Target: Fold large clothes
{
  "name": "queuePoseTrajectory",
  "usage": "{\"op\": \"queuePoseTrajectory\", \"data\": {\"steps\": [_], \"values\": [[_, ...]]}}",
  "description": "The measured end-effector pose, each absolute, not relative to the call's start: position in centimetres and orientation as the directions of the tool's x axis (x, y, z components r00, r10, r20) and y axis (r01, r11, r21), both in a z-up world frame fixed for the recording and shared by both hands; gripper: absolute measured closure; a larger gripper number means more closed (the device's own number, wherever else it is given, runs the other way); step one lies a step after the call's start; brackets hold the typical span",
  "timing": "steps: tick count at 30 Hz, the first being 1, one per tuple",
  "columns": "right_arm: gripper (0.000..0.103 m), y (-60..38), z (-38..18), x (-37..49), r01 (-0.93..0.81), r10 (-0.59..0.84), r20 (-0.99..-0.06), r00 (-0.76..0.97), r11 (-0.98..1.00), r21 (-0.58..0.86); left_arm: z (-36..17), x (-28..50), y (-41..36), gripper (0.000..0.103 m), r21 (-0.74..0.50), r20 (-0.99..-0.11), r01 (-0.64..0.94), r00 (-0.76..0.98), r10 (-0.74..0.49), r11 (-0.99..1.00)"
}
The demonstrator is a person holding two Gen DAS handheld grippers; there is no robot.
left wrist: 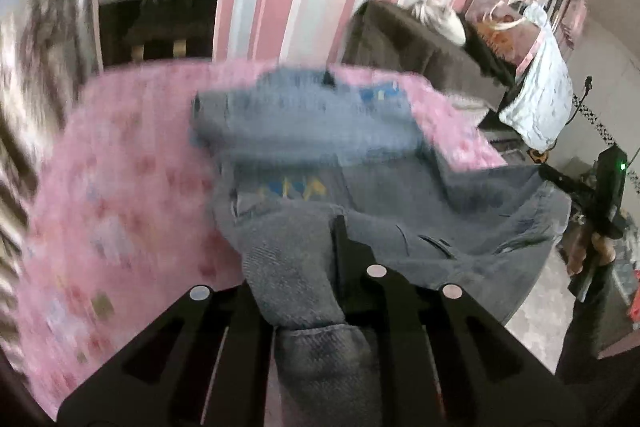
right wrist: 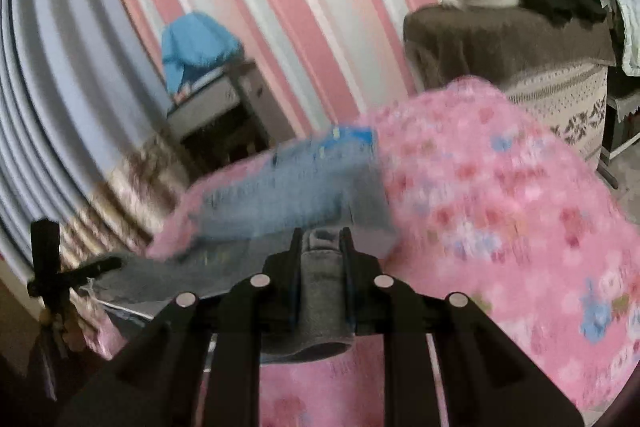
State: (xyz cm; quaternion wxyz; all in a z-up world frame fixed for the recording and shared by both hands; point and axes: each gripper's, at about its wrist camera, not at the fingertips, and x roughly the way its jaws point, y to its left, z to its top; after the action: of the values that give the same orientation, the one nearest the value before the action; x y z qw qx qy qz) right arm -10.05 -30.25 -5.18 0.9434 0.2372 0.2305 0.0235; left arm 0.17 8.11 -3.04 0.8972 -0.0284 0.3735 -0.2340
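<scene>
A large grey knit garment (left wrist: 360, 155) with blue and yellow patches lies bunched on a pink flowered bedspread (left wrist: 132, 163). My left gripper (left wrist: 316, 231) is shut on a thick fold of it; the cloth drapes over the left finger and hides it. The garment's edge stretches right toward the other gripper (left wrist: 600, 195). In the right wrist view the garment (right wrist: 288, 187) is lifted off the bedspread (right wrist: 500, 195). My right gripper (right wrist: 321, 233) is shut on a grey hem that hangs down between its fingers. The left-hand tool (right wrist: 52, 267) shows dark at the far left.
A pink and white striped wall (right wrist: 300, 7) stands behind the bed. A brown-covered piece of furniture (right wrist: 500, 35) carries white and dark clothes and a bag. A blue cloth (right wrist: 196, 43) lies on a small stand. A pleated curtain (right wrist: 48, 87) hangs at the left.
</scene>
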Motion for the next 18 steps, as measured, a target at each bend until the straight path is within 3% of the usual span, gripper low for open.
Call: {"op": "queuePoseTrajectory", "data": {"steps": [4,8,14,18], "values": [[0.085,-30.5,-1.9,-5.8,0.088,0.093,-0.377,0.922,0.895,0.437,-0.8,4.8,7.1,0.092,-0.149,-0.662,0.378,0.648,-0.376,0.914],[0.085,-30.1,0.5,0.4,0.138,0.009,-0.39,0.921,0.927,0.348,-0.5,11.1,5.6,0.092,-0.085,-0.692,0.347,0.654,-0.306,0.934],[0.085,-30.5,1.0,10.8,0.237,-0.132,-0.468,0.874,0.956,0.173,-3.4,21.6,3.8,0.092,-0.051,-0.763,0.293,0.606,-0.226,0.955],[0.085,-30.8,-2.2,17.4,0.248,-0.156,-0.567,0.809,0.965,0.089,-7.9,27.1,3.7,0.092,-0.071,-0.831,0.271,0.516,-0.207,0.96]]}}
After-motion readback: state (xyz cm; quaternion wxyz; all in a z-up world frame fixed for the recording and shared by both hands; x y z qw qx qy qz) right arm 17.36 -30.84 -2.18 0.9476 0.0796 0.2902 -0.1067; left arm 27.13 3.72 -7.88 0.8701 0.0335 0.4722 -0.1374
